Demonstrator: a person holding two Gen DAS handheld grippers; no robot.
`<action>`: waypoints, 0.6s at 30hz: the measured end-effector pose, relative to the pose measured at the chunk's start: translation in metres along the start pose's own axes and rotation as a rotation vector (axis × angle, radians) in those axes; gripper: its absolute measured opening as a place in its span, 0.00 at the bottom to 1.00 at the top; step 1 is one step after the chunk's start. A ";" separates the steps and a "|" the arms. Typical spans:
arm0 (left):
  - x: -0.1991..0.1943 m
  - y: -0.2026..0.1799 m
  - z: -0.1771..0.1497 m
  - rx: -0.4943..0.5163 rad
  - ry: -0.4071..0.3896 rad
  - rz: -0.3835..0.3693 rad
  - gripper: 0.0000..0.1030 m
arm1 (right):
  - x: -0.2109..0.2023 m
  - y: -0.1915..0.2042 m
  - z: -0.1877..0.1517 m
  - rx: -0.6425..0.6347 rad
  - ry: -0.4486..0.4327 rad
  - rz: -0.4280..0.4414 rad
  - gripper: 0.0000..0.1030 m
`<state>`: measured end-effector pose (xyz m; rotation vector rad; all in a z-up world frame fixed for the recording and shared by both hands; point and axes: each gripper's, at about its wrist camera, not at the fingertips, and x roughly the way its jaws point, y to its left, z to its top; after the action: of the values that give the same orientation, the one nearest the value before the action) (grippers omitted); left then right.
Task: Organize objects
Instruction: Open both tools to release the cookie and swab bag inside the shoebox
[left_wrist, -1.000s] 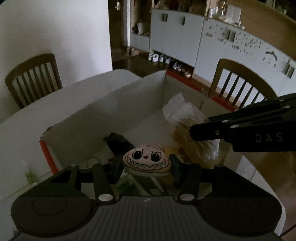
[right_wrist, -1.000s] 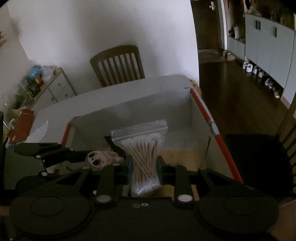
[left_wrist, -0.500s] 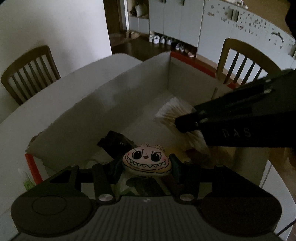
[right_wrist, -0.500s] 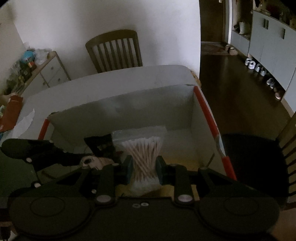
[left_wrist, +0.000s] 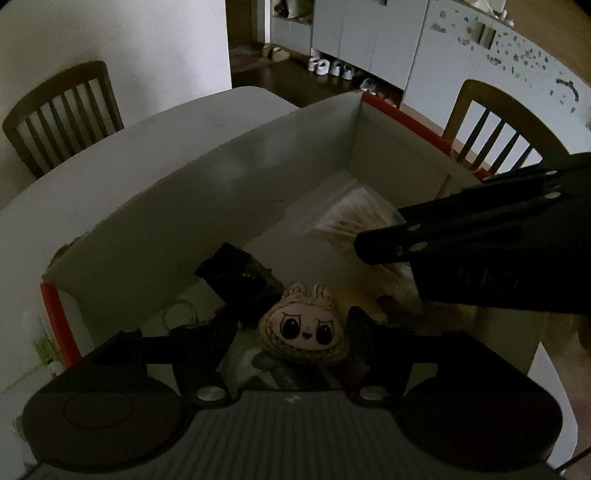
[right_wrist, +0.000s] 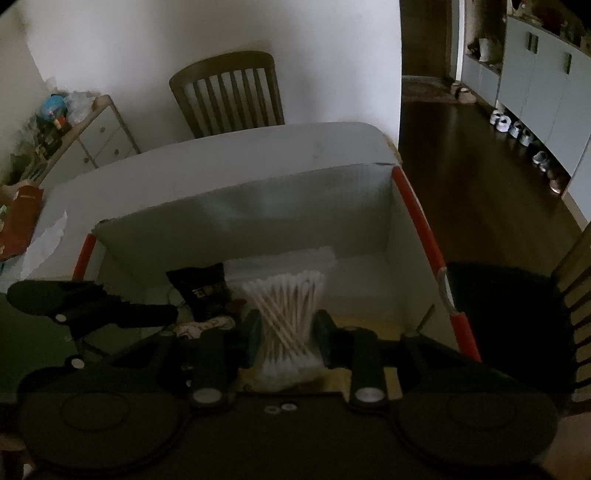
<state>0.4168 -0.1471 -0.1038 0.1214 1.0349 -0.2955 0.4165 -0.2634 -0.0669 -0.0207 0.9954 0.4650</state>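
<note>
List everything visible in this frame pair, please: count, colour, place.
box: one, white with red edges, on the table
table: one, white
plush face toy: one, cream, in the box between the left tongs
cotton swab bag: one, clear, white tips, in the box between the right tongs
pouch: one, black, in the box
chairs: two, brown wood, at the table
cabinets: pale, far wall
shoes: several, light, on the floor by the cabinets
left tongs: black, open, just been opening
right tongs: black, just been opening, grip unclear
</note>
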 end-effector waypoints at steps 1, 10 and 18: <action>-0.001 0.001 -0.001 -0.005 -0.003 -0.002 0.63 | -0.001 0.001 0.000 0.000 -0.002 -0.001 0.31; -0.021 0.006 -0.011 -0.043 -0.063 -0.002 0.64 | -0.020 0.005 -0.006 -0.017 -0.044 0.012 0.58; -0.050 0.015 -0.023 -0.058 -0.137 0.002 0.64 | -0.050 0.014 -0.012 -0.032 -0.096 0.030 0.61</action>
<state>0.3783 -0.1180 -0.0729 0.0487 0.9070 -0.2681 0.3789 -0.2720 -0.0304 -0.0121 0.8954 0.5047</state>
